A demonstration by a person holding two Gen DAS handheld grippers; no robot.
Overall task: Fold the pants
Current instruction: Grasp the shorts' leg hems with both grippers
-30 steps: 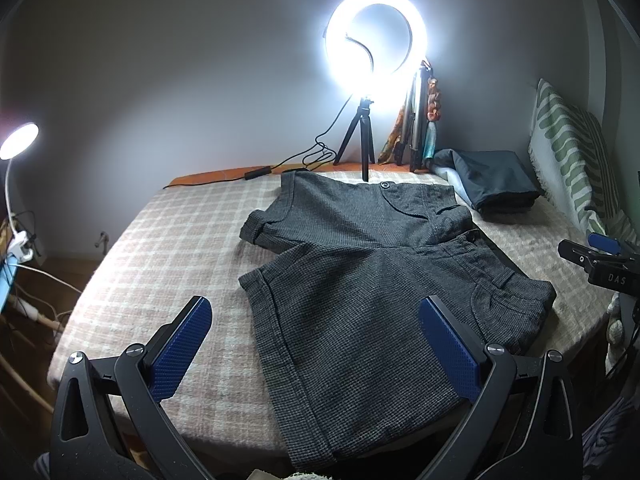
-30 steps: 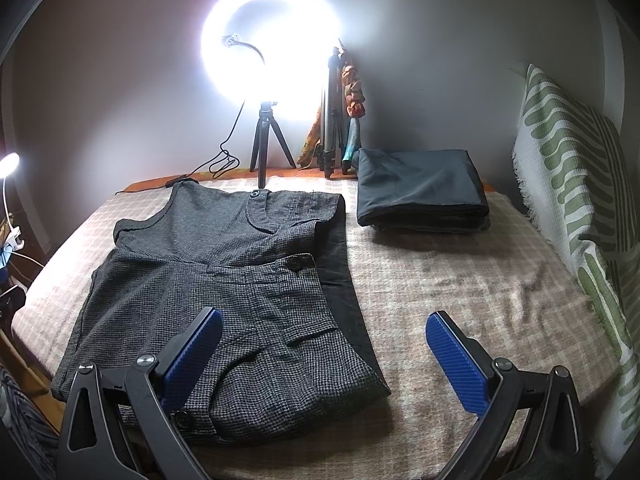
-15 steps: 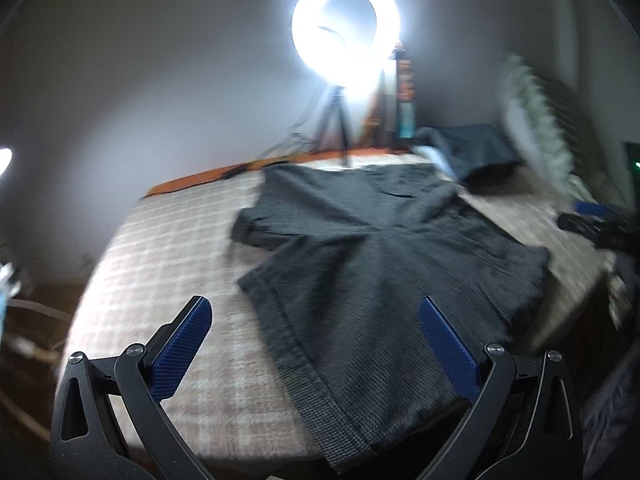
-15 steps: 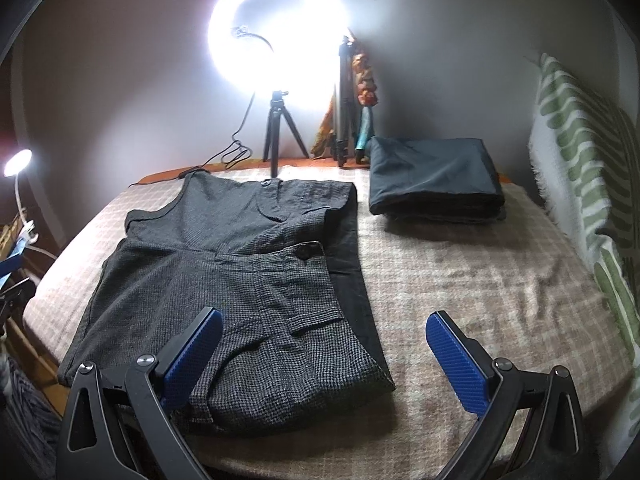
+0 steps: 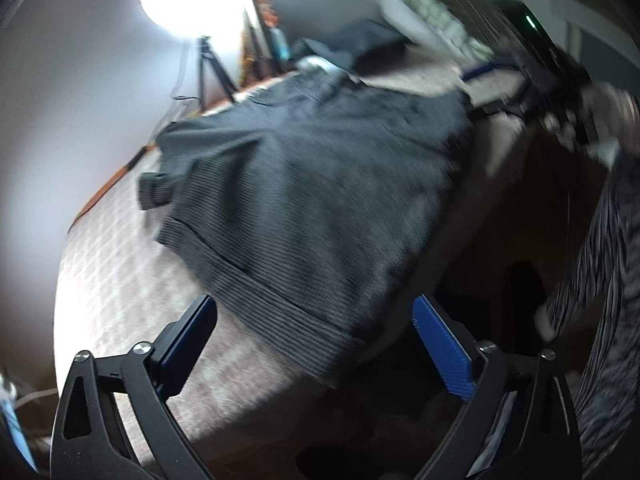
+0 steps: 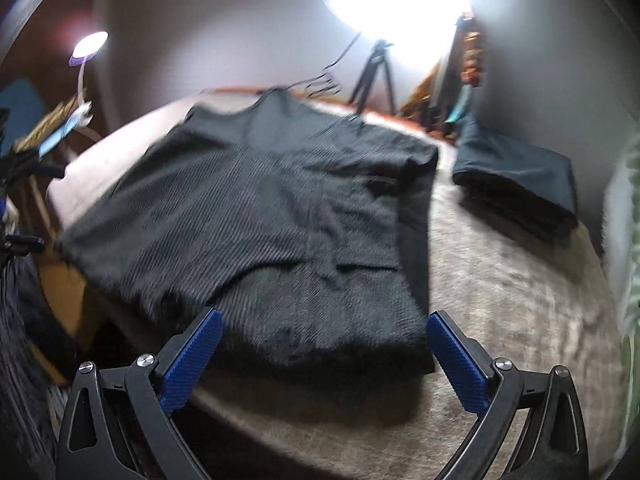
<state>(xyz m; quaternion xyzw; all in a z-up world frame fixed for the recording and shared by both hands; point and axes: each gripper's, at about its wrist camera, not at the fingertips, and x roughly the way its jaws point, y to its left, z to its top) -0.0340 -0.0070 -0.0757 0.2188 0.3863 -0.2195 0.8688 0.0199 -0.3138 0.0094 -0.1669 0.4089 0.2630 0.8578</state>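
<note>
Dark grey shorts (image 5: 304, 184) lie spread flat on the checked bedspread (image 5: 120, 288), one leg hem hanging near the bed's front edge. My left gripper (image 5: 316, 344) is open and empty, just in front of that leg hem. In the right wrist view the shorts (image 6: 256, 216) fill the middle, waistband end toward me. My right gripper (image 6: 324, 352) is open and empty, its fingers straddling the near waistband corner without touching it. The other gripper (image 5: 552, 80) shows blurred at the upper right of the left wrist view. Both views are motion-blurred.
A lit ring light on a tripod (image 6: 380, 60) stands at the back of the bed. A folded dark garment stack (image 6: 516, 184) lies at the back right. A striped pillow (image 6: 628, 240) is at the right edge. A small desk lamp (image 6: 88, 52) is at left.
Both grippers have swung down and closer to the shorts; the left now faces the leg hem at the bed edge, the right faces the waistband corner. Both stay open.
</note>
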